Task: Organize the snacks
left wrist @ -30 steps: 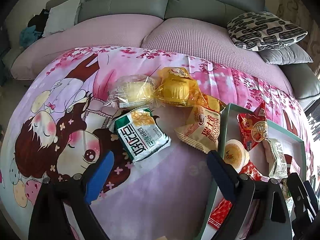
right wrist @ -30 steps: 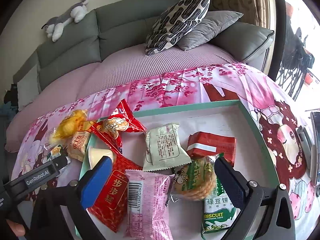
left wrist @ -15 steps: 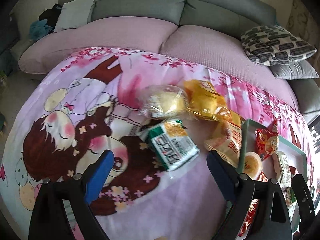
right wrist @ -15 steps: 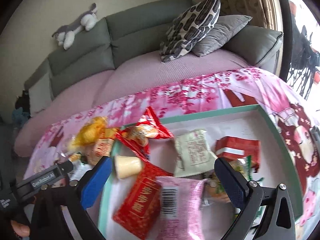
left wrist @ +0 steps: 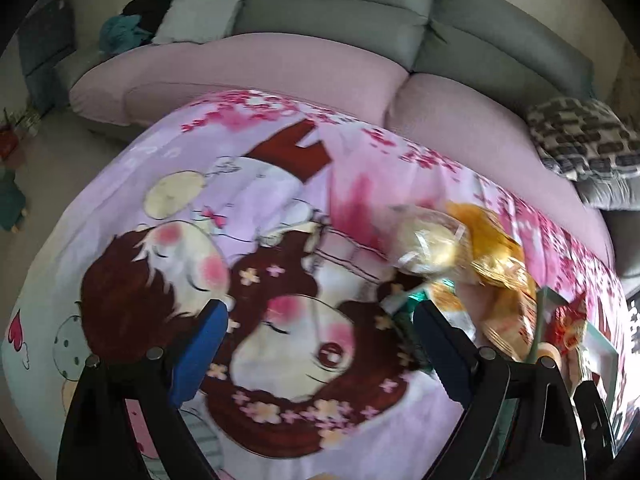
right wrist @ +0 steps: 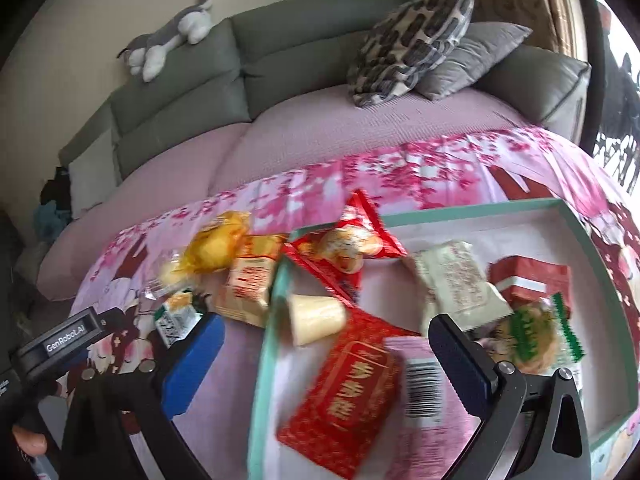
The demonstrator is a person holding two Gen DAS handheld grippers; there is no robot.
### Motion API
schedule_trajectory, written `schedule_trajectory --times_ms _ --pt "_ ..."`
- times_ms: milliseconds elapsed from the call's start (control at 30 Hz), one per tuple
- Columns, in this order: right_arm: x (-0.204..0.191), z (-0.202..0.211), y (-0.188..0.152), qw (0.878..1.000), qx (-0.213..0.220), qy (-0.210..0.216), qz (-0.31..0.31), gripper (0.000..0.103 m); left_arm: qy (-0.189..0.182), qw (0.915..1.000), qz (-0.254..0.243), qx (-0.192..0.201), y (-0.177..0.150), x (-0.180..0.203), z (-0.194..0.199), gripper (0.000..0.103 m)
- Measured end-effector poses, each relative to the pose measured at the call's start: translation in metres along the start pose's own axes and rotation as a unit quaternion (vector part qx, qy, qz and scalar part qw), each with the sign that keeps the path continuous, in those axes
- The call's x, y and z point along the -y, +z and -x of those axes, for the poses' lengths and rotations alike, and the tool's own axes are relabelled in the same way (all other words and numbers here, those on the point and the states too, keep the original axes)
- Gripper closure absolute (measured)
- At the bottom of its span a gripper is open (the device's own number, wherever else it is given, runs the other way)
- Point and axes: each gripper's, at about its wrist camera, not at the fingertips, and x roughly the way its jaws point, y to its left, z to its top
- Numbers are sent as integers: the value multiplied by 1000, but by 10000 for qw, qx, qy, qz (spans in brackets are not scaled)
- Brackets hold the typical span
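A teal-rimmed tray (right wrist: 276,292) holds several snacks: a red packet (right wrist: 344,396), a cream jelly cup (right wrist: 316,316), a pale green packet (right wrist: 456,280), a red box (right wrist: 528,280). Loose snacks lie left of it on the cartoon cloth: a yellow bun (right wrist: 216,248), a clear-wrapped cake (left wrist: 428,244), a green-white packet (right wrist: 176,316). My right gripper (right wrist: 324,364) is open and empty above the tray's left part. My left gripper (left wrist: 320,348) is open and empty over the bare cloth, left of the loose snacks; its body shows in the right wrist view (right wrist: 64,340).
A pink-covered grey sofa (left wrist: 340,12) runs behind the table, with patterned and grey cushions (right wrist: 412,36) and a plush toy (right wrist: 168,36) on its back. The floor (left wrist: 48,160) lies off the cloth's left edge.
My left gripper has swung left, away from the loose snacks, over the cartoon girl print. My right gripper has shifted left towards the tray's left rim. Both stay open and empty.
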Motion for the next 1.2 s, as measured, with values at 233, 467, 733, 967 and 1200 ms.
schedule_trajectory --times_ms 233,467,733,967,1200 --pt "-33 -11 -4 9996 3 157 255 0 39 9998 205 -37 7 -26 -6 9" --pt "-59 -18 -4 9980 162 150 591 0 -28 9996 275 -36 14 -35 -11 9" --pt "-60 -23 2 9975 169 26 683 0 -257 9994 56 -207 16 -17 -21 9" --pt "-54 -29 17 9978 139 -81 645 0 -589 9973 -149 -423 19 12 -31 9" --pt "-46 -38 34 9978 123 -83 639 0 -728 9958 -343 -430 25 39 -41 9"
